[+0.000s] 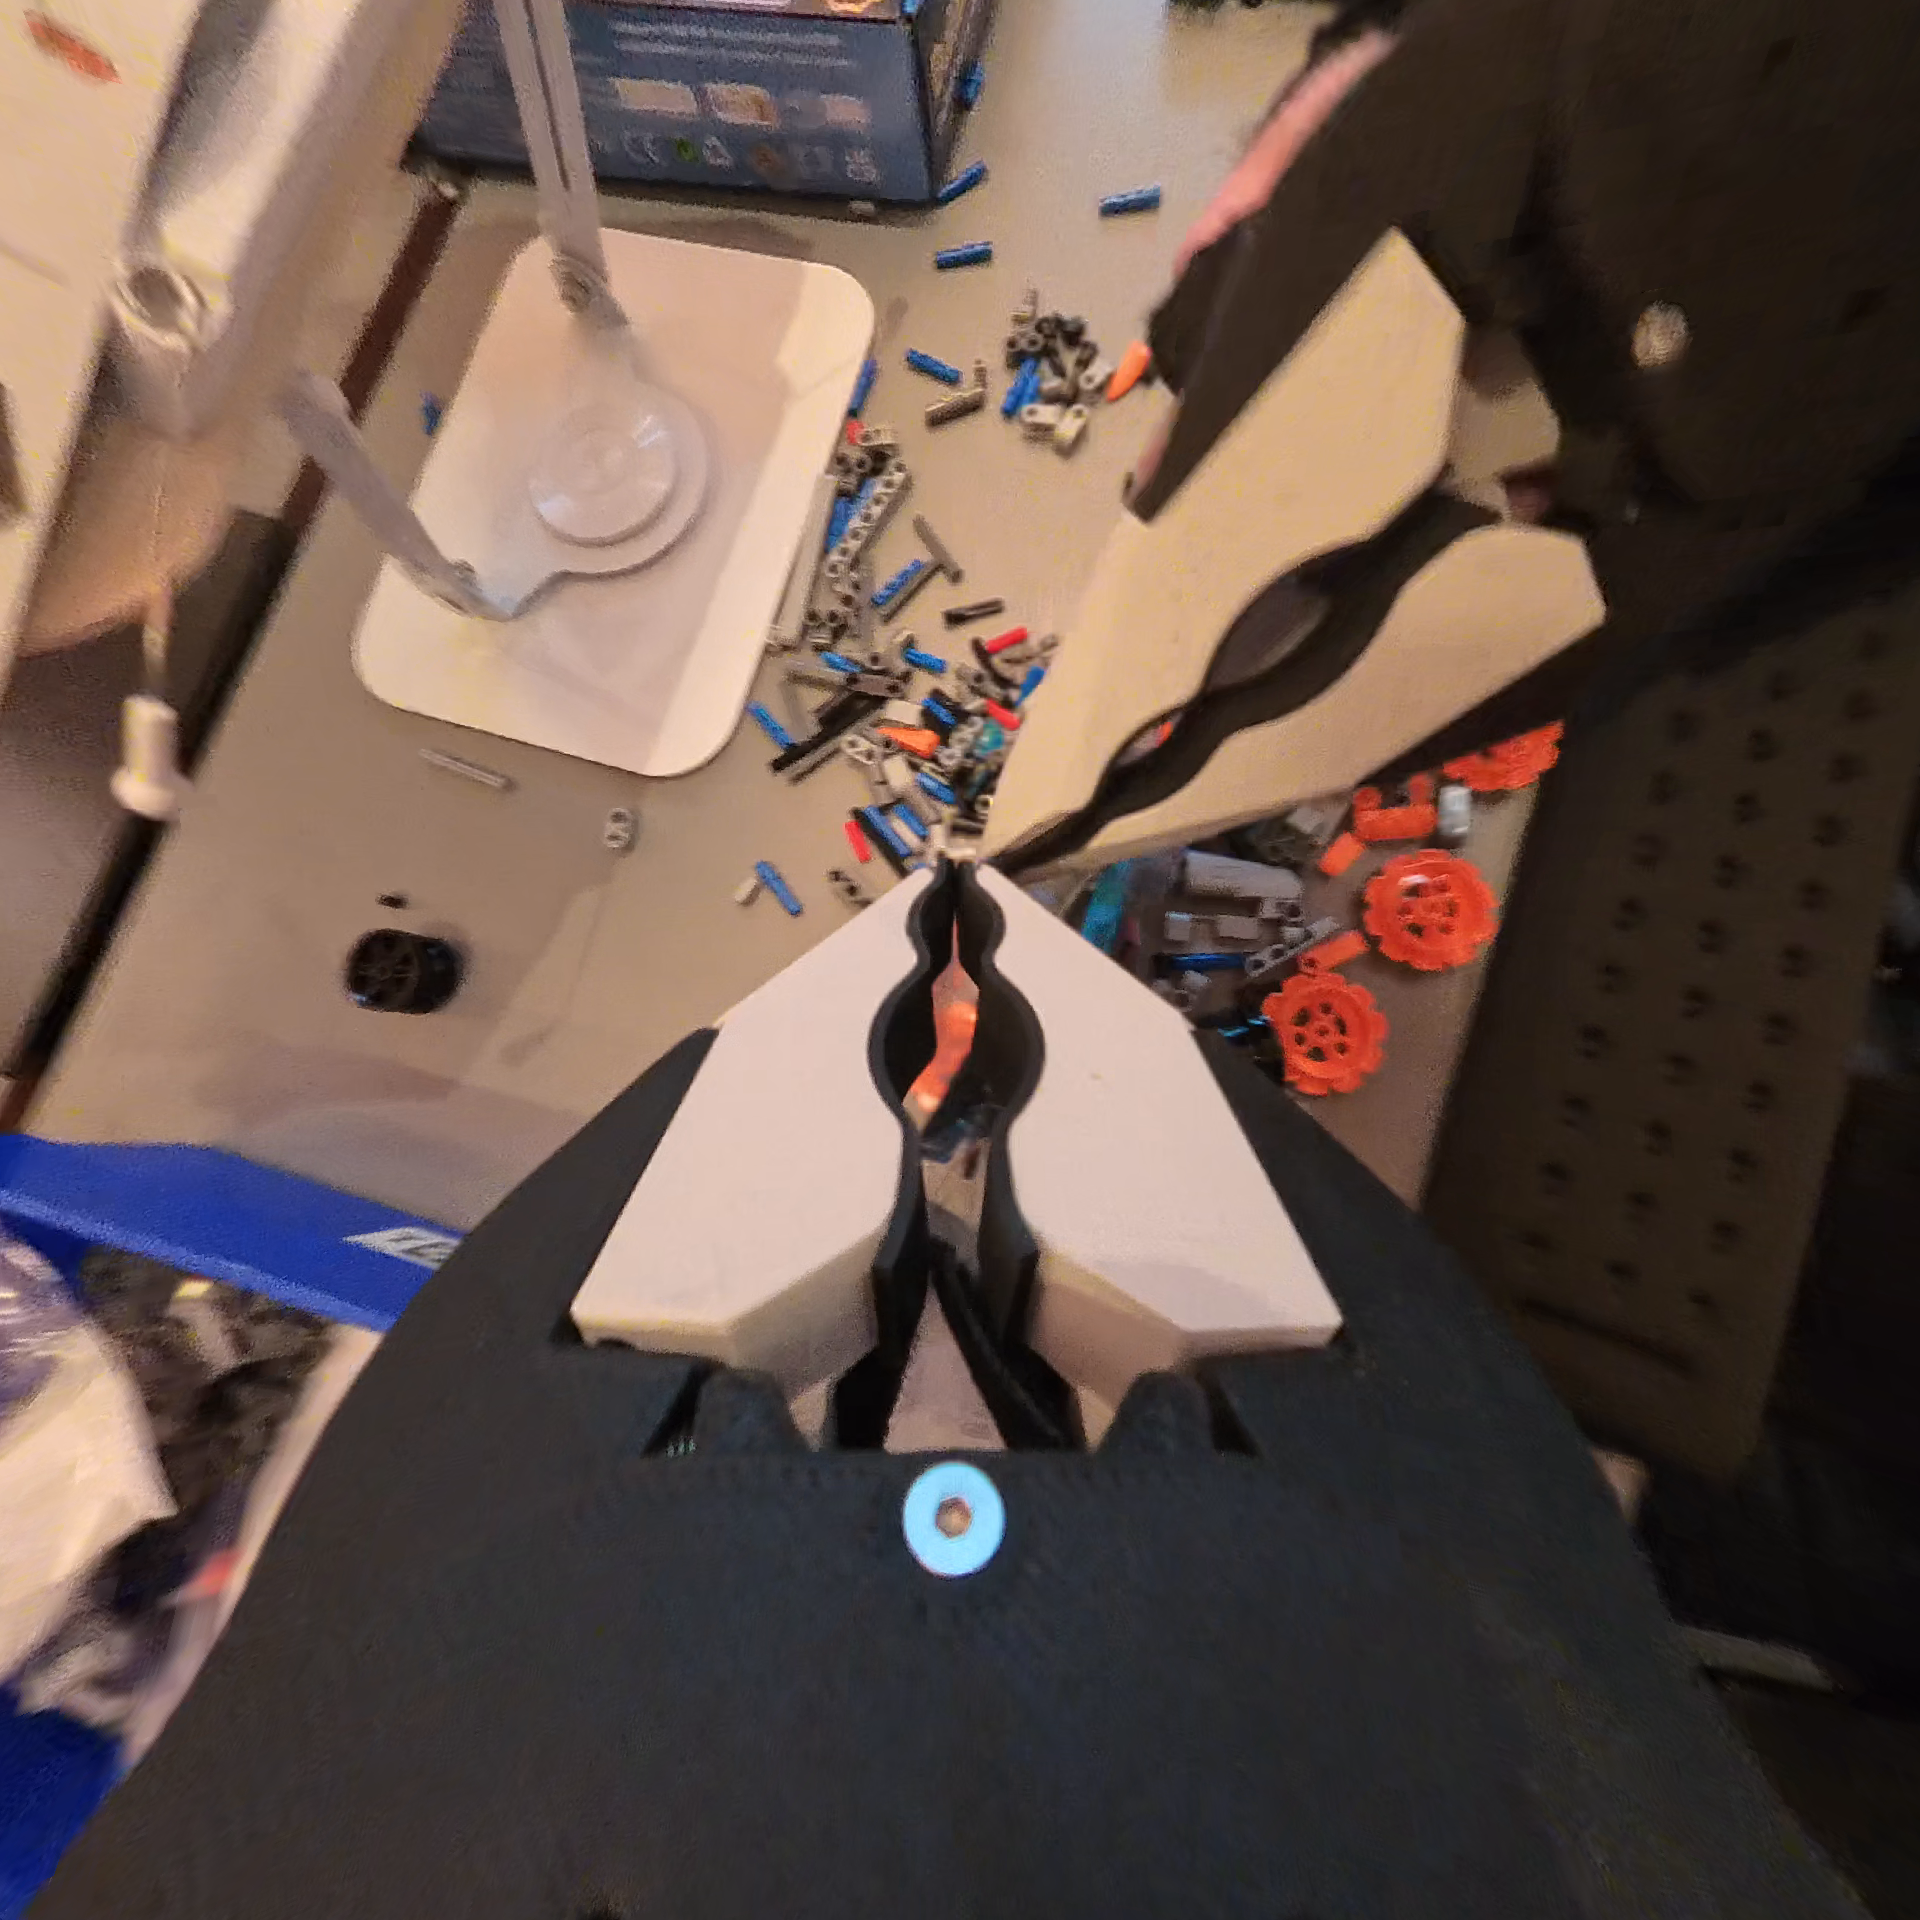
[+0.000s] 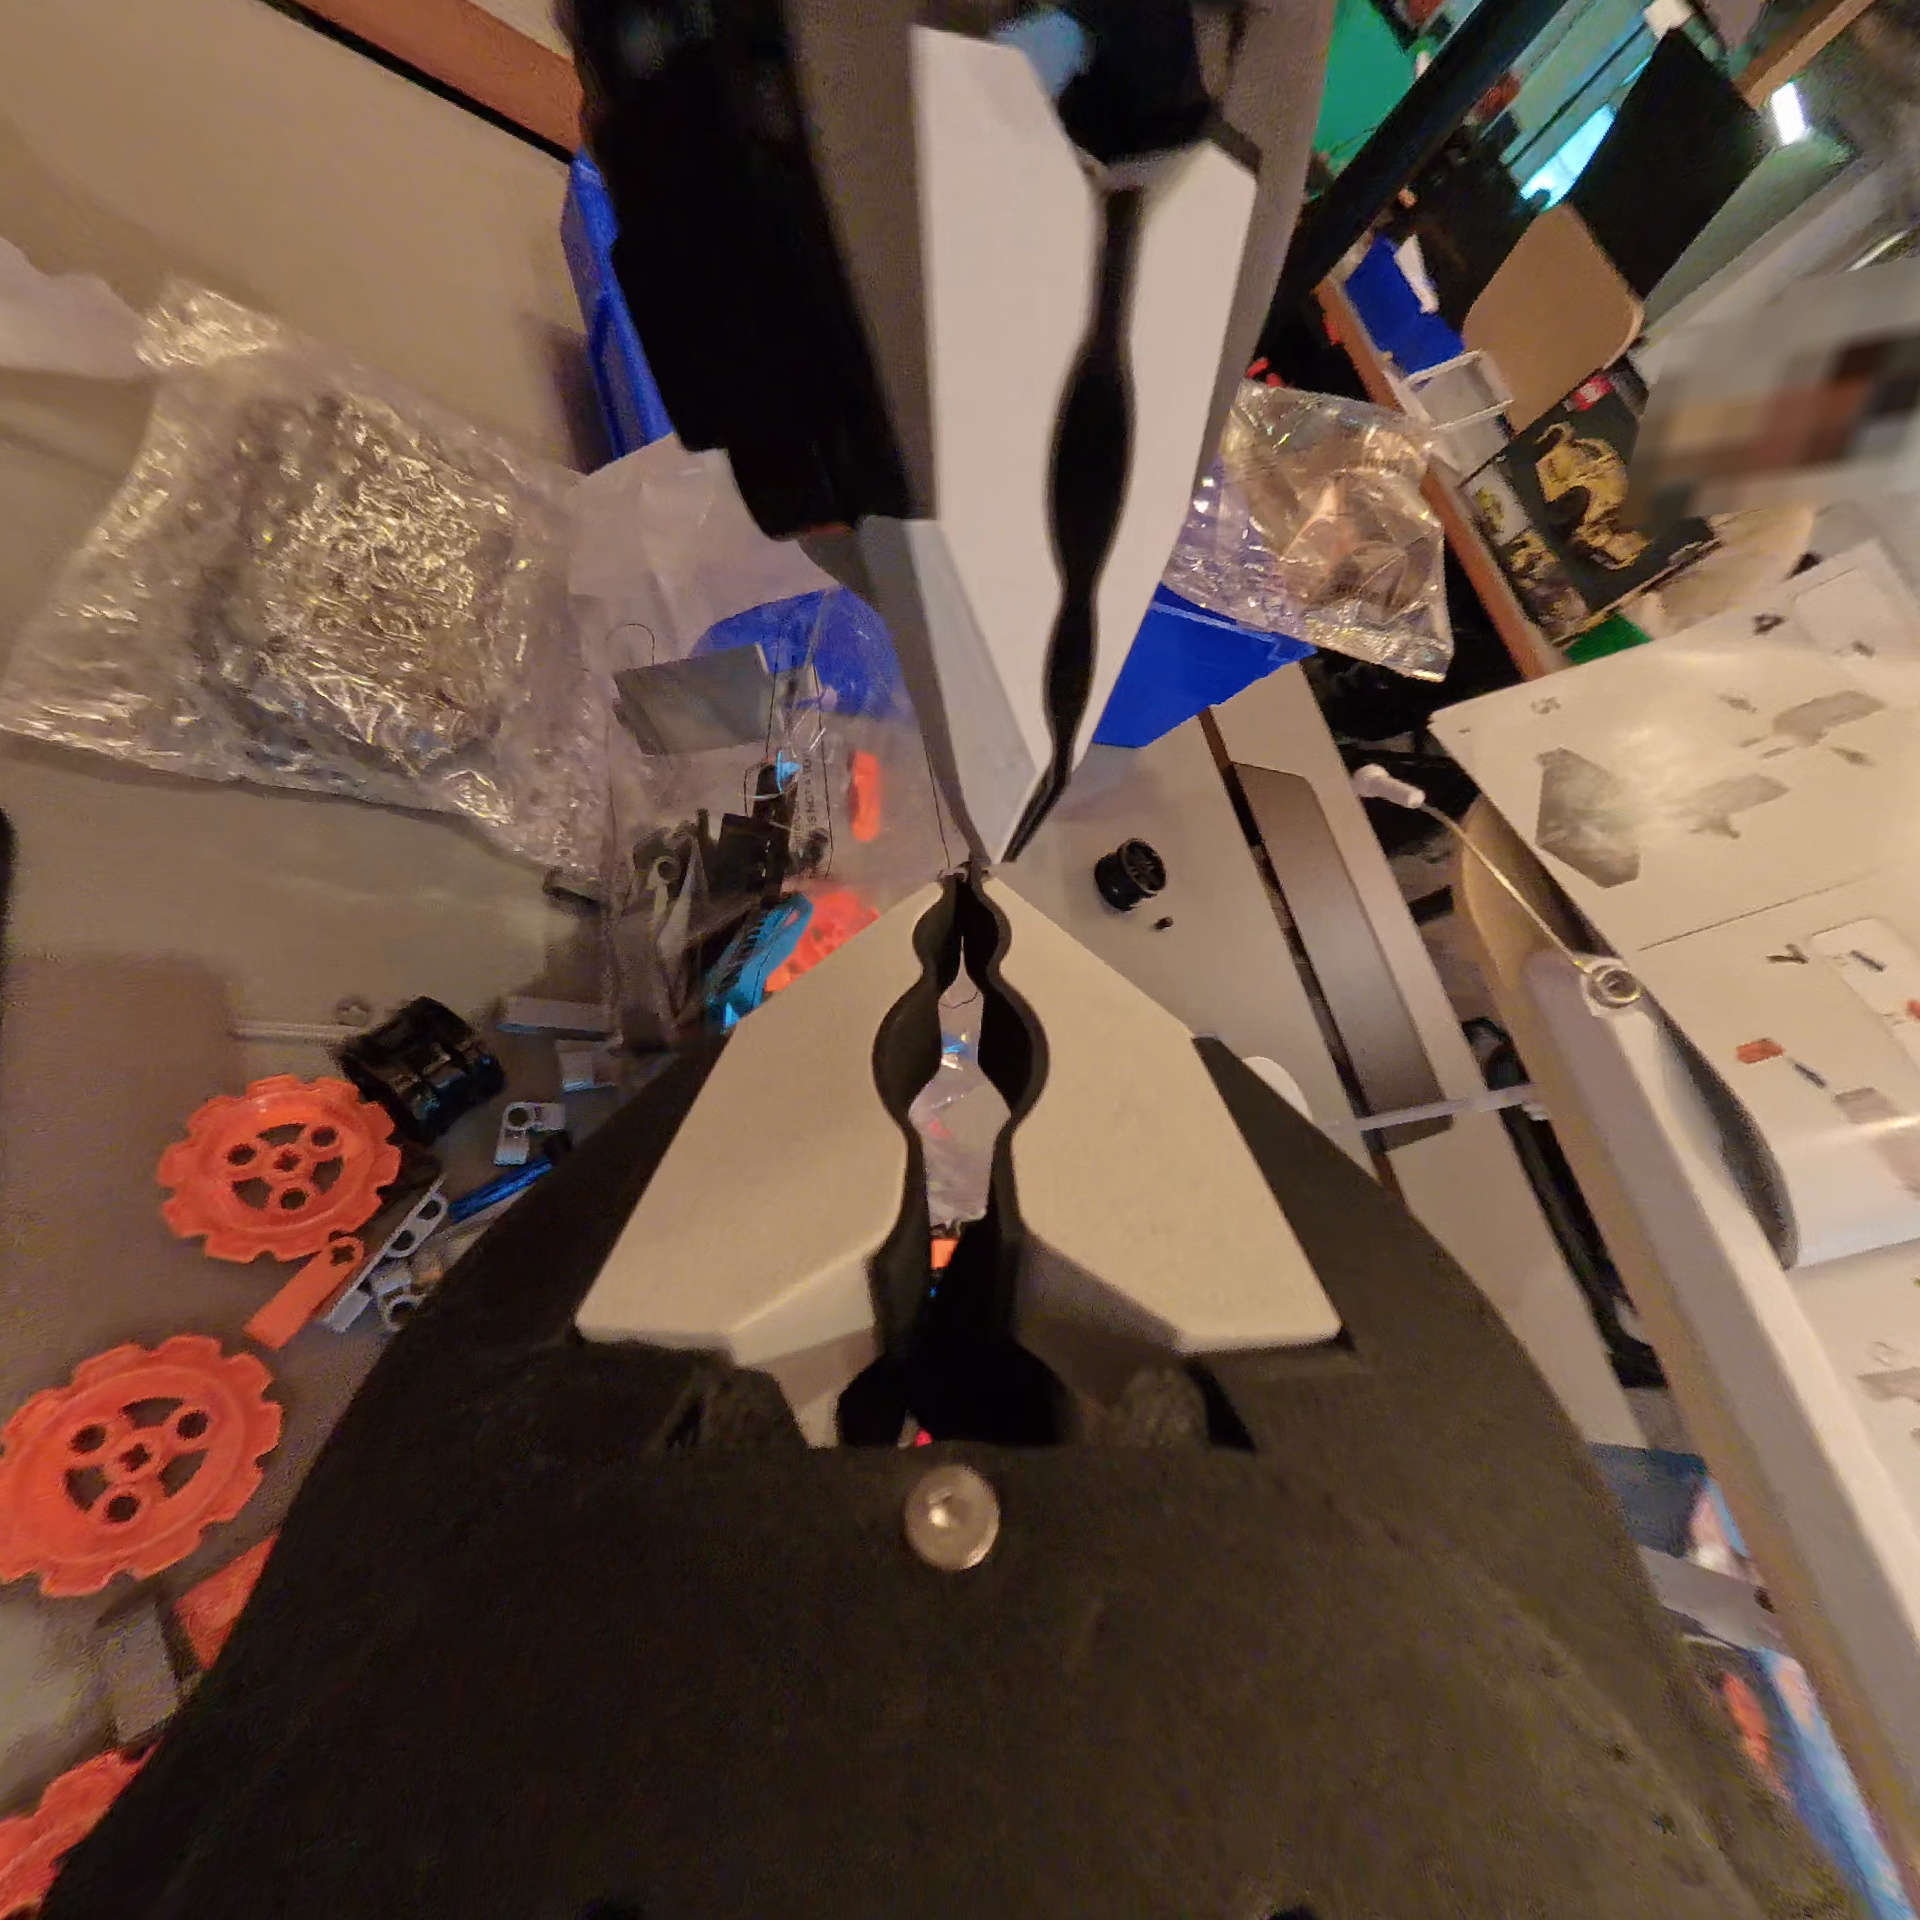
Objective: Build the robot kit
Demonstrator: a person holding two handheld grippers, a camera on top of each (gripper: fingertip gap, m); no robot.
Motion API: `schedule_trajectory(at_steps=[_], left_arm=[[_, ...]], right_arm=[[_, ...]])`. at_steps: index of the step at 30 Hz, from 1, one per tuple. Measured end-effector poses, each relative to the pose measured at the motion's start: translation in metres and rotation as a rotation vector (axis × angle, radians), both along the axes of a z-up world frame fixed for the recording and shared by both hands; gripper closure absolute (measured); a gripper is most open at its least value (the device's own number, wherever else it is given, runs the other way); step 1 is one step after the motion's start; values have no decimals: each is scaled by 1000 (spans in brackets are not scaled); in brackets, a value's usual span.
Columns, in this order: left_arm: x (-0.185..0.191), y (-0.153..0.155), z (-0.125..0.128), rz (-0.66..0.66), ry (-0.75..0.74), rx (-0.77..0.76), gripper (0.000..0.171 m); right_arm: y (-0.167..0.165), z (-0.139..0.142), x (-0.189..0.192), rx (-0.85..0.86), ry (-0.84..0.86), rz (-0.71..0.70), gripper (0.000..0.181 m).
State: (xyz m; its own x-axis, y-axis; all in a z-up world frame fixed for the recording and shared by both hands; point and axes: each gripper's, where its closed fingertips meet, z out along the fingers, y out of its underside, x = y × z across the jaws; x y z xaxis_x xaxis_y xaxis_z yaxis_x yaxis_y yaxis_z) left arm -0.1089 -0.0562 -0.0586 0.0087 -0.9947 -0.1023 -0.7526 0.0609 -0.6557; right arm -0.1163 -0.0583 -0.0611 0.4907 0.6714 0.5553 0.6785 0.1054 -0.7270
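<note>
Left gripper (image 1: 954, 868), right gripper (image 2: 971, 873): jaws closed tip-to-tip on tiny grey piece (image 1: 954, 847); light, rigid, slip-prone.

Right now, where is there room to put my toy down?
Bare tabletop lies between the white lamp base and the black wheel. Right of the base, loose building pieces and orange gears crowd it.

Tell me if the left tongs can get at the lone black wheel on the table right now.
Probably yes. The black wheel lies alone on bare table, left of the left tongs, with nothing over it. But these tongs look shut, tip to tip with the right tongs, perhaps pinching a tiny piece; they would have to open first.
</note>
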Motion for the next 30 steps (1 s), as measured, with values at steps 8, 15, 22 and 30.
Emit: schedule_trajectory(at_steps=[8,15,22,30], left_arm=[[8,15,-21,128,-13,-14,171],[15,31,-39,226,-4,50,171],[26,41,-61,282,15,54,171],[37,58,-99,383,60,57,171]], right_arm=[[17,-20,11,193,-241,-142,181],[30,-37,20,195,-331,-205,181],[39,-58,31,187,-425,-250,181],[54,-97,45,0,-404,-282,181]])
